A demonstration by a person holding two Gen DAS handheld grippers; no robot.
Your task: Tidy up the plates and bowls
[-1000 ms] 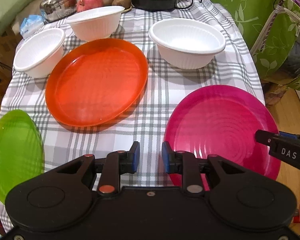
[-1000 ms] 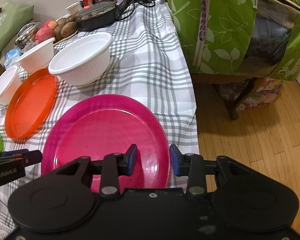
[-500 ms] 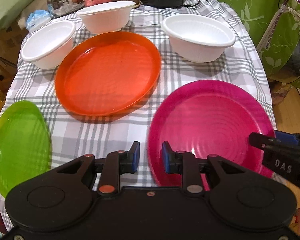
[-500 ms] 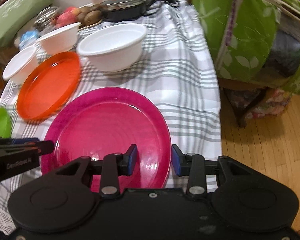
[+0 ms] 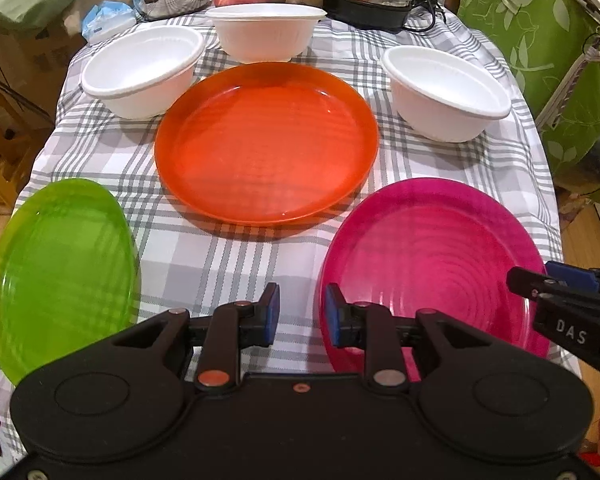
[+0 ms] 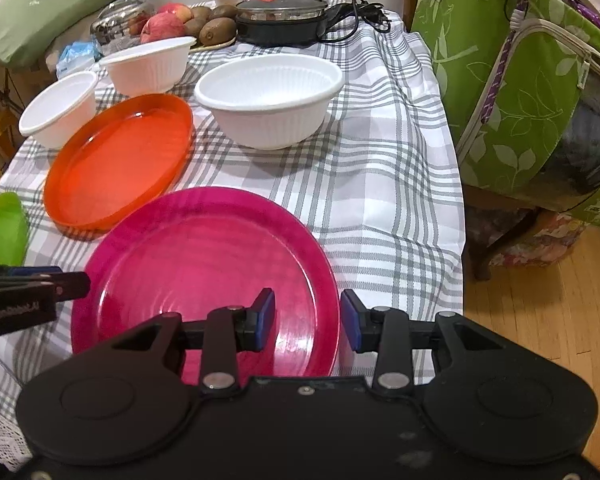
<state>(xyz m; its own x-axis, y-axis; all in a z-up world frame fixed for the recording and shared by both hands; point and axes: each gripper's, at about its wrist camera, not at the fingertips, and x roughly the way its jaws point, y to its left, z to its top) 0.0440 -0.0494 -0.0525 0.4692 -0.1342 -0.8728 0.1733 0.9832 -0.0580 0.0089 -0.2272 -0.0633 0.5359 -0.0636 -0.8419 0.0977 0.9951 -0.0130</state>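
Both tools, left tool (image 5: 299,311) and right tool (image 6: 307,315), gape empty near the pink plate (image 6: 204,276); nothing is stacked yet.

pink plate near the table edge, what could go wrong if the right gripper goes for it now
The pink plate lies close to the near edge of the table, so a nudge could tip it off. The right gripper is open astride its rim; closing on the thin, glossy edge could slip. The left gripper, also open, hovers by the same plate, so the two could collide.
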